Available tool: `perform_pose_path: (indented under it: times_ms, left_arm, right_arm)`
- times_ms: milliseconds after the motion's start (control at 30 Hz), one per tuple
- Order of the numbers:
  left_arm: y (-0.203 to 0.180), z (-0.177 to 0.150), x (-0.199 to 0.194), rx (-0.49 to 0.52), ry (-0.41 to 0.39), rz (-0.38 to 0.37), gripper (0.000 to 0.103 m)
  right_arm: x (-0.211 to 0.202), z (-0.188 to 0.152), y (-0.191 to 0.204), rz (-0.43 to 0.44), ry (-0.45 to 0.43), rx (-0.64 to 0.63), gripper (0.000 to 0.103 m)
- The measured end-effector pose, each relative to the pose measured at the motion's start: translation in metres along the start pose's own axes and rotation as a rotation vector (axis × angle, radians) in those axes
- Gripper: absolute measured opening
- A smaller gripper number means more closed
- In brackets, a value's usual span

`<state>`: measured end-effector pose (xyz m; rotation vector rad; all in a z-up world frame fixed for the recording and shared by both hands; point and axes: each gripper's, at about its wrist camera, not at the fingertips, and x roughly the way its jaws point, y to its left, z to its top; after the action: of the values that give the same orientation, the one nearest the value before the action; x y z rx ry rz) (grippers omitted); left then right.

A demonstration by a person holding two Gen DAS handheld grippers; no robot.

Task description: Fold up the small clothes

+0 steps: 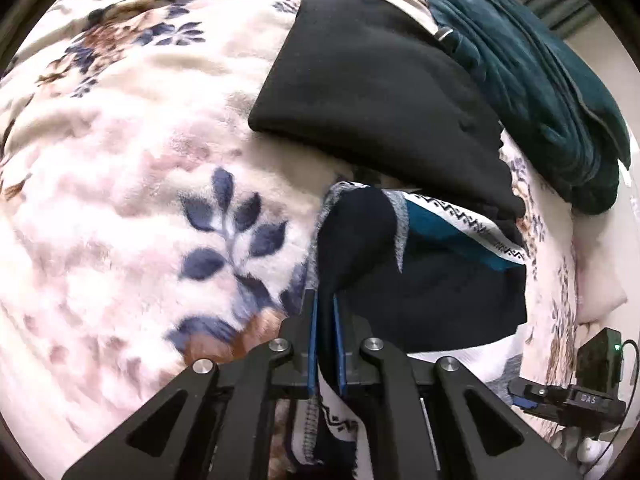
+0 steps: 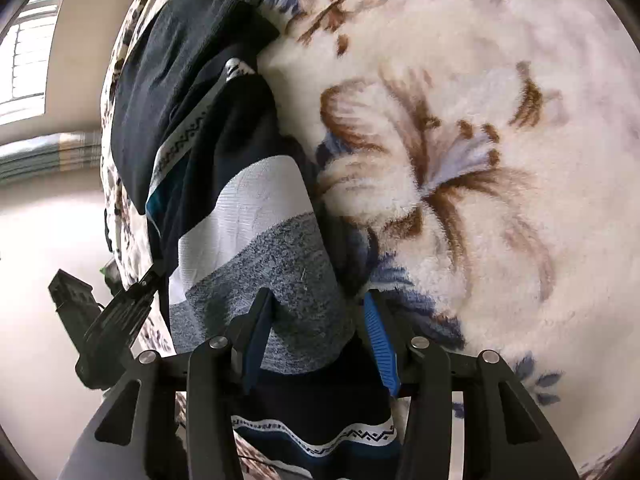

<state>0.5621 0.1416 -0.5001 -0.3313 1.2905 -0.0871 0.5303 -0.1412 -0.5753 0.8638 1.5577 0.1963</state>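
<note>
A small knit garment [image 1: 420, 280], navy with teal, white and grey bands and a zigzag trim, lies bunched on a floral blanket [image 1: 140, 180]. My left gripper [image 1: 325, 300] is shut on a navy fold of it, which runs up between the blue pads. In the right wrist view the garment's grey band [image 2: 272, 280] lies between the fingers of my right gripper [image 2: 320, 308]. Its jaws stand apart: the left finger rests against the cloth, while the right pad [image 2: 378, 336] shows a dark gap beside it. The patterned hem passes under this gripper.
A folded black cloth [image 1: 372, 88] lies just beyond the garment, and a crumpled teal garment [image 1: 540, 92] behind that. The fluffy blanket [image 2: 480, 160] spreads wide to the right. The bed's edge, pale floor [image 2: 48, 240] and a window [image 2: 28, 60] show at the left.
</note>
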Motion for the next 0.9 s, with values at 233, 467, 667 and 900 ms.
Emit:
perform_pose_path:
  times_ms: [233, 467, 667, 900]
  left_arm:
    - [-0.002, 0.002, -0.011, 0.023, -0.012, -0.007, 0.006]
    - [-0.001, -0.014, -0.024, -0.044, 0.009, -0.1, 0.034]
    - [-0.002, -0.049, -0.006, -0.131, 0.122, -0.144, 0.037]
    - [-0.008, -0.048, -0.001, 0.021, 0.031, -0.013, 0.011]
  right_arm:
    - [0.002, -0.003, 0.004, -0.033, -0.02, -0.013, 0.016]
    - [-0.026, 0.0, -0.004, 0.031, -0.026, 0.009, 0.02]
    - [-0.015, -0.028, -0.021, 0.019, 0.047, 0.026, 0.059]
    - [0.01, -0.044, -0.022, 0.027, 0.063, 0.069, 0.029]
